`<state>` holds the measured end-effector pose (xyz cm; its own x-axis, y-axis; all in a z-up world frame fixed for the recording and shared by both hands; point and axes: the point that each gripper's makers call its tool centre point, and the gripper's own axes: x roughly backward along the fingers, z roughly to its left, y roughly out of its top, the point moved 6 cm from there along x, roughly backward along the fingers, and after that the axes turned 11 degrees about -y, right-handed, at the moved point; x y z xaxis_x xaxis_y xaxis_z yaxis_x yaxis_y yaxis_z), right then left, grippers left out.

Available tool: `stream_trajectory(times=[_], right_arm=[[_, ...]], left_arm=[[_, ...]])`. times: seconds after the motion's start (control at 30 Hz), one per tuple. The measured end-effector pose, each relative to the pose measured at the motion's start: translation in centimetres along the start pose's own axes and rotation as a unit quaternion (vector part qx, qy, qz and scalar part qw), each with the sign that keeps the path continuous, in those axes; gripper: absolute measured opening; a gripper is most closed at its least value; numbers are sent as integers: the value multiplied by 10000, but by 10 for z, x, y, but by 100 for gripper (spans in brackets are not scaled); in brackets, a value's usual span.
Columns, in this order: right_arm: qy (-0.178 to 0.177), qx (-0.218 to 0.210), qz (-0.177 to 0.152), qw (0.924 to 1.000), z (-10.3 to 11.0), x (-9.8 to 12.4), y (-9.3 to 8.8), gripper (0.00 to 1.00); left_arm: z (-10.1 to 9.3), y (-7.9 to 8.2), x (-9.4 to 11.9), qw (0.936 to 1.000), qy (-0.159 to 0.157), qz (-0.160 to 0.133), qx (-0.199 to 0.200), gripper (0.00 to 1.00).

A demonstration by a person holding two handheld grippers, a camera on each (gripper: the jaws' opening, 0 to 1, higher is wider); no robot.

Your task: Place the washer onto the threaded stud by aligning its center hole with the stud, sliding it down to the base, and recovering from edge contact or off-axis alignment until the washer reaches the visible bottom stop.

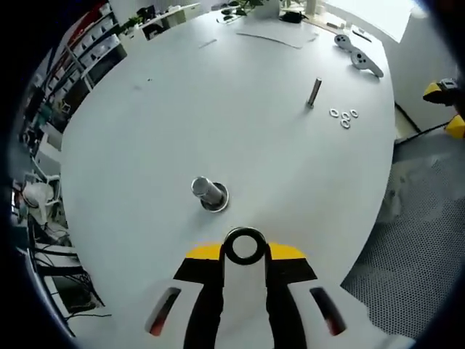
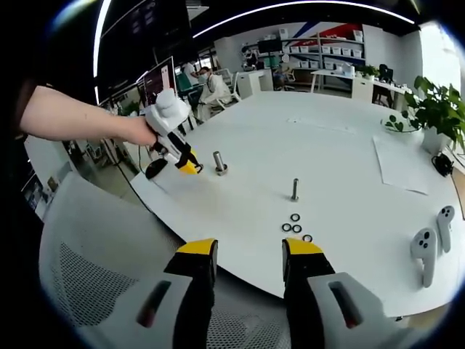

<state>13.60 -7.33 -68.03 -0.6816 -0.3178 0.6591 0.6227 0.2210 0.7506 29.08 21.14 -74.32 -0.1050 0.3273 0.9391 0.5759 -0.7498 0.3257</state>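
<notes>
The left gripper (image 1: 245,251) has its yellow-tipped jaws closed on a shiny round metal washer (image 1: 244,246), holding it up on its edge so you can see through the hole. Just ahead of it on the big white round desk (image 1: 182,109) stands a fat silver threaded stud (image 1: 208,192) with a round base — the washer is near it but not touching. Farther off stands a thin grey metal bolt (image 1: 314,92), and beside that lie four small spare metal rings (image 1: 344,116). Two white game controllers (image 1: 357,52) rest near the far edge.

In the right gripper view, the right gripper (image 2: 249,256) hangs over the desk's near edge with its jaws wide apart and nothing between them. A bare hand (image 2: 138,131) holds the left gripper close to the fat stud. A grey mesh chair (image 2: 94,254) sits below — and a green leafy plant (image 2: 436,109) stands at the right.
</notes>
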Motion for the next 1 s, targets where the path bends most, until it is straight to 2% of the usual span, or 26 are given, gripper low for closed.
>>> stream_trajectory(times=[0.13, 0.5, 0.8, 0.9, 1.0], right_arm=[[-4, 6, 1, 10000, 0, 0, 0, 38], [-10, -7, 13, 10000, -1, 0, 0, 38], [-32, -39, 4, 10000, -2, 0, 0, 37], [-42, -37, 5, 10000, -2, 0, 0, 37], [-59, -64, -7, 10000, -3, 0, 0, 37]], left_arm=[[6, 12, 7, 9999, 77, -106, -55, 19], [22, 34, 7, 9994, 222, -191, -199, 19], [25, 43, -3, 9992, 252, -145, -258, 19], [30, 43, -6, 9996, 188, -181, -73, 19], [27, 43, -7, 9996, 191, -125, -137, 19]])
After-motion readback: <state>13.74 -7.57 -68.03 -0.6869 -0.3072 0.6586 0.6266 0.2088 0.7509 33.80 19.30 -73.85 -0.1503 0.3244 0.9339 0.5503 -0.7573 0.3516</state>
